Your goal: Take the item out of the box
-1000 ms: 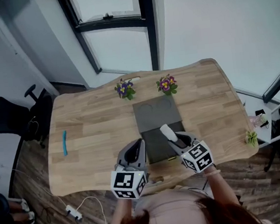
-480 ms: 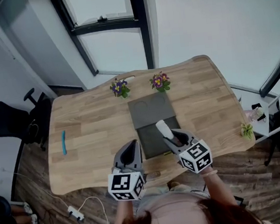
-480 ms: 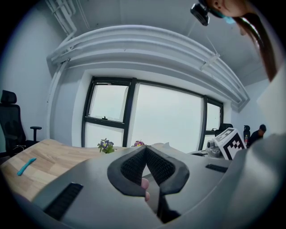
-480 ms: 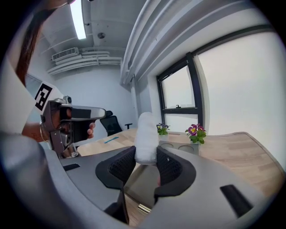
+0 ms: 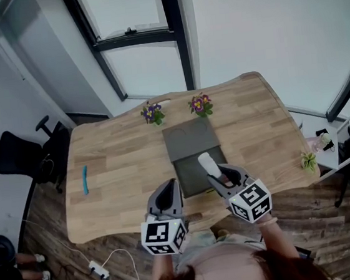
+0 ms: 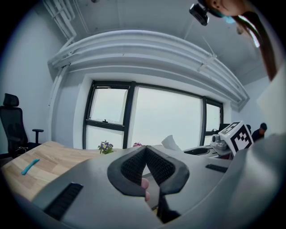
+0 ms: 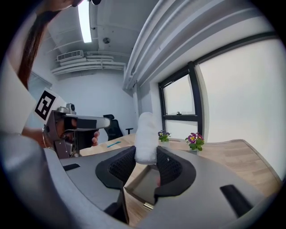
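Note:
A dark grey box (image 5: 199, 176) lies open on the wooden table (image 5: 121, 161), its flat lid (image 5: 190, 139) folded back toward the window. My right gripper (image 5: 220, 176) is shut on a white soft roll (image 5: 208, 164), which stands up out of its jaws above the box's near right corner. In the right gripper view the white roll (image 7: 145, 137) sticks up between the pads, with the box (image 7: 145, 181) below. My left gripper (image 5: 166, 197) hangs at the box's near left, jaws shut on nothing; its pads meet in the left gripper view (image 6: 146, 154).
Two small pots of flowers (image 5: 152, 113) (image 5: 200, 104) stand at the table's far edge behind the lid. A blue pen (image 5: 84, 179) lies at the table's left. Black office chair (image 5: 23, 153) left of the table; a side stand with a plant (image 5: 307, 161) on the right.
Both grippers have drawn slightly back toward the near edge of the table, the right one still holding the white roll above the box. The head view has shifted a little.

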Available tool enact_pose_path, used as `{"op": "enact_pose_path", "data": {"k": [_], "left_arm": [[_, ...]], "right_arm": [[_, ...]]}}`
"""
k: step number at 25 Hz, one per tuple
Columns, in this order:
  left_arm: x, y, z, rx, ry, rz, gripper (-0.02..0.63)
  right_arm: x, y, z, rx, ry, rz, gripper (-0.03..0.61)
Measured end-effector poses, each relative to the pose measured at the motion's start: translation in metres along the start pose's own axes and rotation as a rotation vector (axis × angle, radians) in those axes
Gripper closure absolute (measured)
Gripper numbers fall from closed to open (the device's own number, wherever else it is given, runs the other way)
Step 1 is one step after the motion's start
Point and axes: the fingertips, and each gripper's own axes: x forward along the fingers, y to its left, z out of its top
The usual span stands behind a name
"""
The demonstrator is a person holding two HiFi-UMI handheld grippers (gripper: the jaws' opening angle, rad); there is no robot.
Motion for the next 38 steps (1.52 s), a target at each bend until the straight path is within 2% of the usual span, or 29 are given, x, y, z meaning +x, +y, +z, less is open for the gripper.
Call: {"op": "enact_pose_path", "data": {"k": [15,24,31,38], "left_arm": [[-0.016,-0.043,0.014,0.018,-0.037,0.019,0.612],[-0.027,-0.071,0.026,0.032,-0.068,0.028,0.612],[-0.036,-0.084,0.025,0.033,-0.076,0.040,0.612],[-0.038,-0.093,0.015,0.034,-0.058,0.027,0.612]], "right_arm": [[-0.056,-0.001,0.023,-0.078,-0.080,-0.036,0.445],[-0.083,-0.001,0.036,-0.091,-0.142,-0.027,0.445],[-0.099,-0.001,0.040,-0.093,-0.188,-0.018,0.445],[-0.104,-0.002,0.039,-0.117,-0.217,-0.048,0.445]]}}
